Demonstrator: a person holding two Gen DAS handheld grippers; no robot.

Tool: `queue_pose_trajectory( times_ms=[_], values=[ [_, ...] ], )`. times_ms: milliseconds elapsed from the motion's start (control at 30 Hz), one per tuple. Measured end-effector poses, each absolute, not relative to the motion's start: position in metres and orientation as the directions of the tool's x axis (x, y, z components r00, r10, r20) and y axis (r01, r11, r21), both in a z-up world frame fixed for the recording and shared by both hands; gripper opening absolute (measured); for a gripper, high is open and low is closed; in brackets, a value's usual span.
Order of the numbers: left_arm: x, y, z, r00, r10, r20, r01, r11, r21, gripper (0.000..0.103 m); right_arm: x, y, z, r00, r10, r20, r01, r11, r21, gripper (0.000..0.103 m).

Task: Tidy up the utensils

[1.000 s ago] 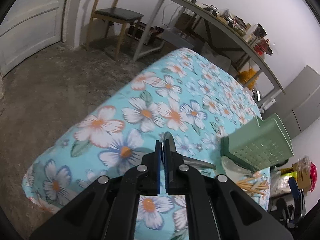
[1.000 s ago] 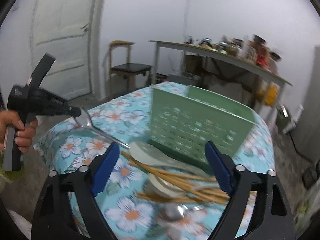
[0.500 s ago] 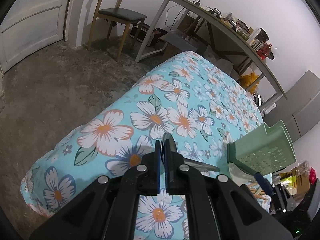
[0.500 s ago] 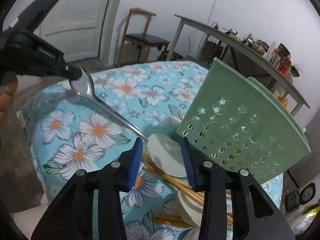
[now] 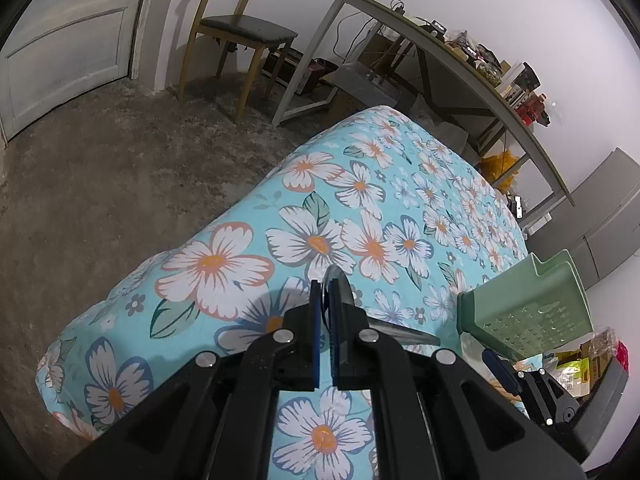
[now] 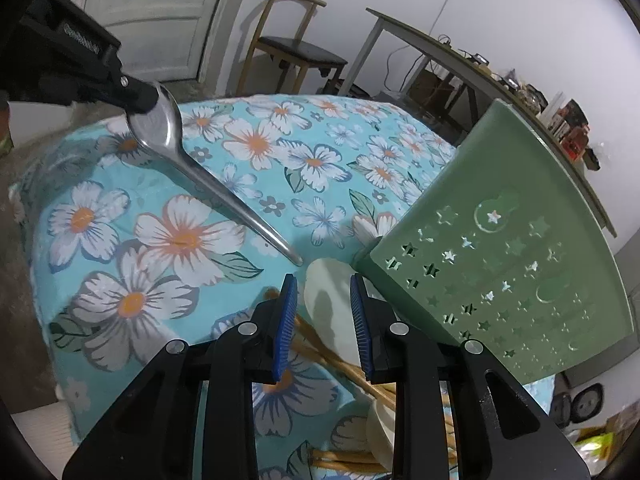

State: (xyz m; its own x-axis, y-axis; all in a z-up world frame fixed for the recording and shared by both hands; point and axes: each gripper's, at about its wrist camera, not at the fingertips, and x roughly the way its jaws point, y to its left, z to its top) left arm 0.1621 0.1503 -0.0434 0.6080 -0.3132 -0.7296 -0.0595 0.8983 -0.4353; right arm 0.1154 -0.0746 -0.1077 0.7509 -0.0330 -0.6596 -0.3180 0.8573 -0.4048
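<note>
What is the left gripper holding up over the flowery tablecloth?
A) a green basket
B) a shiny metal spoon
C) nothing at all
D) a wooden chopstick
B: the left gripper has its jaws shut on the bowl end of a metal spoon, whose handle slants down toward the white spoon beside the green basket.

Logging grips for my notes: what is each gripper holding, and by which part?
Left gripper: metal spoon, clamped by its bowl. Right gripper: nothing gripped yet; its jaws straddle a white spoon.
</note>
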Motion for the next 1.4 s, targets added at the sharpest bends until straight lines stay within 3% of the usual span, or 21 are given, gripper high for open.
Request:
queue_pose_trajectory(
  times_ms=[100,167,467,667,833,1100,1233,1400],
  values=[
    [0.162,0.151,-0.043,0.609,-0.313,-0.729,-0.058,0.899,-0.434,0.003,0.121,-0.073,-0.112,0.744,-0.058,-0.666,-0.306,0.857,-0.416,0.019],
    [0.162,0.151,-0.043,0.610,-0.312,-0.728,-0.058,0.899,-0.434,0.003,0.126,-0.073,-0.112,0.738,-0.058,-0.672,-0.303,0.861,-0.408,0.006],
    [0.157,0.152,-0.030,0.659,-0.304,-0.688,-0.046,0.897,-0.440,0.002,0.114,-0.083,-0.070,0.801,0.001,-0.598,-0.259,0.903,-0.344,0.002],
    [0.145,0.151,-0.003,0.727,-0.283,-0.625,-0.019,0.902,-0.431,0.002,0.100,-0.117,-0.018,0.835,0.119,-0.537,-0.242,0.956,-0.164,0.000],
    [0.134,0.149,0.025,0.782,-0.281,-0.556,0.019,0.903,-0.430,0.002,0.092,-0.150,0.011,0.844,0.197,-0.499,-0.236,0.972,-0.017,0.000],
    [0.108,0.136,0.087,0.867,-0.308,-0.393,0.133,0.901,-0.413,0.002,0.068,-0.183,0.044,0.886,0.226,-0.404,-0.220,0.974,0.060,0.000],
    [0.097,0.118,0.122,0.889,-0.345,-0.301,0.221,0.900,-0.376,0.002,0.052,-0.200,0.058,0.904,0.234,-0.358,-0.216,0.972,0.091,0.000],
    [0.100,0.081,0.145,0.894,-0.341,-0.290,0.268,0.927,-0.263,0.002,0.032,-0.225,0.078,0.929,0.230,-0.291,-0.202,0.972,0.123,0.000]
  ],
)
